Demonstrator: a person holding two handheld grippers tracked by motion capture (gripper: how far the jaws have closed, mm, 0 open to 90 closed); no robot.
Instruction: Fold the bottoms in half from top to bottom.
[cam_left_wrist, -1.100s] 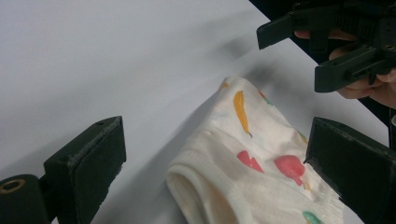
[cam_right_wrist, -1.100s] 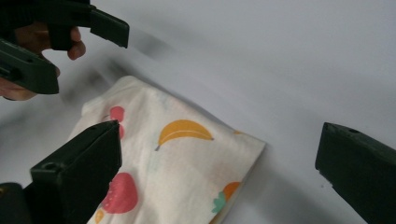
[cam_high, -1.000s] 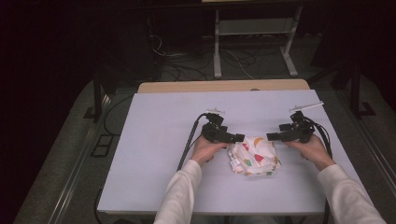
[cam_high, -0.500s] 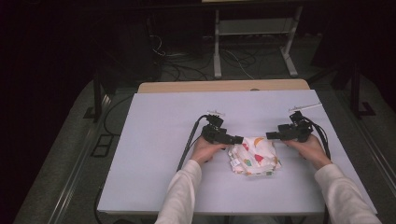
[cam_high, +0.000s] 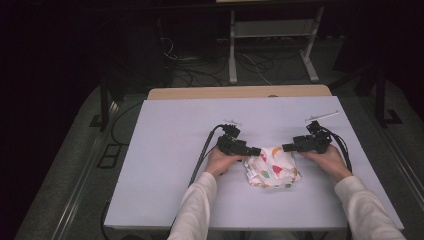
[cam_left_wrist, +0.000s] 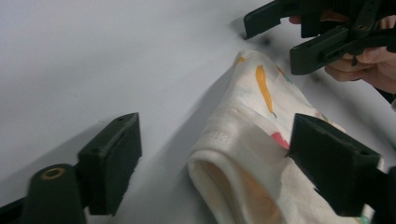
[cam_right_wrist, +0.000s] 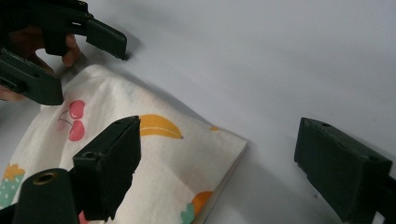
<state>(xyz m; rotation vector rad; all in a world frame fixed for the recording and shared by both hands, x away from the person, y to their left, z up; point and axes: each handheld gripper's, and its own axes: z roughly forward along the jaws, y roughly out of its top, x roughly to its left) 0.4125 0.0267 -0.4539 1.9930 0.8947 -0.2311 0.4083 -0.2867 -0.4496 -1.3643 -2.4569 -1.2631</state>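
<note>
Dark room all around, with a pale lavender table (cam_high: 165, 150) in the middle and a strip of bare wood along its far edge. There are cables on the floor behind it and a white stand (cam_high: 272, 42) further back.

On the table, toward my right of centre and close to the near edge, I've got a folded cloth (cam_high: 272, 167), white with a fruit print: bananas, cherries, that sort of thing. It's lying flat, with the folded layers showing at the edge nearest my left side.

My left gripper (cam_high: 256, 150) sits at the cloth's far left corner. In the left gripper view its jaws are wide apart and straddle that folded edge (cam_left_wrist: 243, 158), one jaw over bare table, the other over the cloth. Nothing is pinched between them.

My right gripper (cam_high: 286, 148) is at the far right corner, pointing in toward the left one, the two tips near each other across the cloth's far edge. The right gripper view shows its jaws spread wide as well, one above the print and one out over the table past the cloth's corner (cam_right_wrist: 240, 142). Whether the tips actually touch the fabric I can't really tell from here.
</note>
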